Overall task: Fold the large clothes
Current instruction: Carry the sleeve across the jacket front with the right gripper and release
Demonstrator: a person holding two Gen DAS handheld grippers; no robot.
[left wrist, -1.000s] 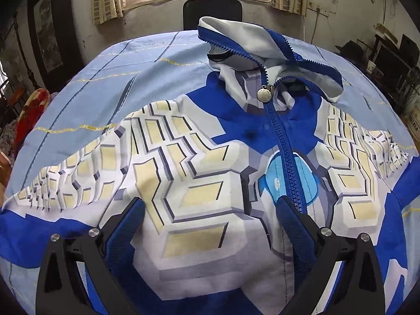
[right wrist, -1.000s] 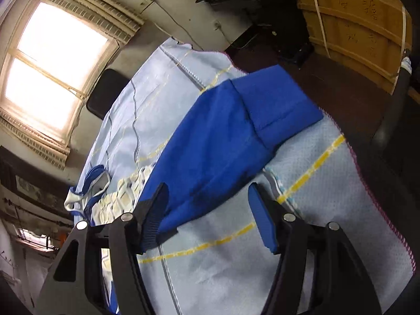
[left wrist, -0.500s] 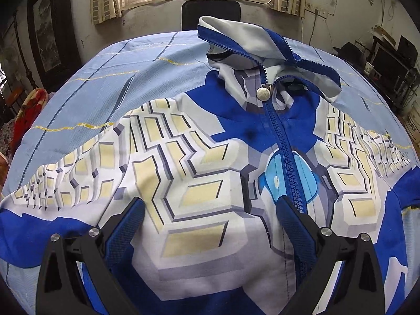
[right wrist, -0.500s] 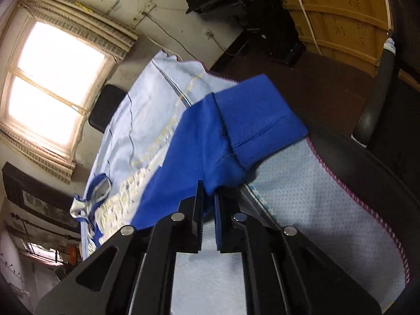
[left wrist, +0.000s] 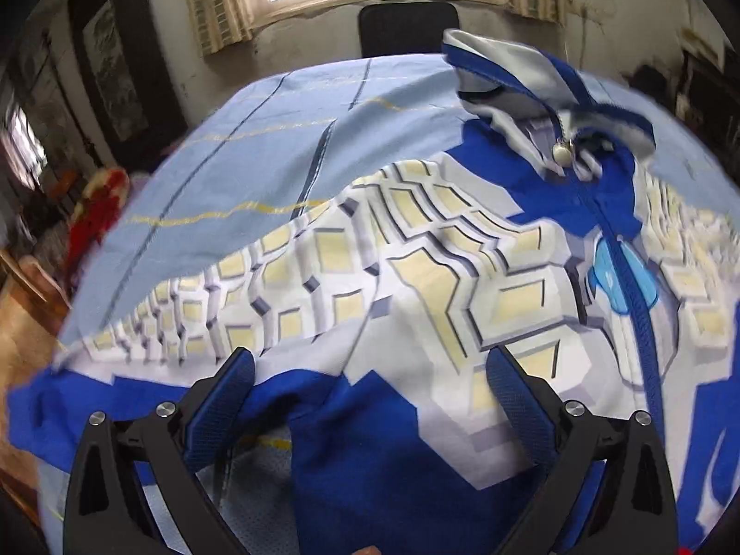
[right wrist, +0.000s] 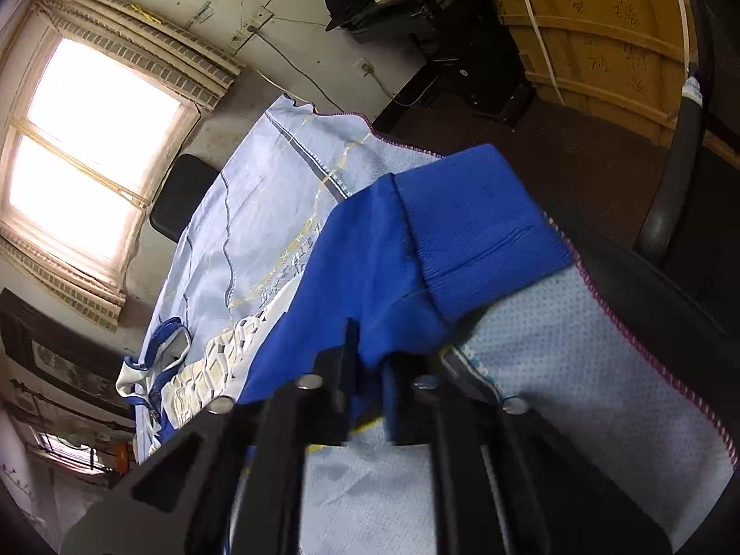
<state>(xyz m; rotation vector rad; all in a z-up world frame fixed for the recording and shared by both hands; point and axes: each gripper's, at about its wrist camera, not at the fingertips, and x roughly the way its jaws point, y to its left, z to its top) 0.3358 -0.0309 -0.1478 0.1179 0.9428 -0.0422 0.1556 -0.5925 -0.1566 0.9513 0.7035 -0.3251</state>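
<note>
A blue, white and yellow patterned zip jacket (left wrist: pixel 439 277) lies front up on a light blue sheet (left wrist: pixel 277 138), hood (left wrist: pixel 532 78) at the far end. My left gripper (left wrist: pixel 370 360) hovers open above the jacket's lower left, near where the left sleeve (left wrist: pixel 185 305) joins the body; nothing is gripped. In the right wrist view the other sleeve (right wrist: pixel 370 254) is plain blue with a ribbed cuff (right wrist: pixel 485 231) at the sheet's edge. My right gripper (right wrist: pixel 370 351) is closing, its jaws pinching a fold of that sleeve just behind the cuff.
A black chair back (left wrist: pixel 407 27) stands beyond the far edge under the window. A red cloth (left wrist: pixel 97 212) lies off to the left. Past the sheet's purple-stitched hem (right wrist: pixel 647 351) are a dark floor, a wooden crate (right wrist: pixel 601 32) and a chair armrest (right wrist: pixel 680 162).
The right jaws came together on the blue sleeve, bunching it up. The left gripper slid left across the jacket, staying open, so the zip now sits far right.
</note>
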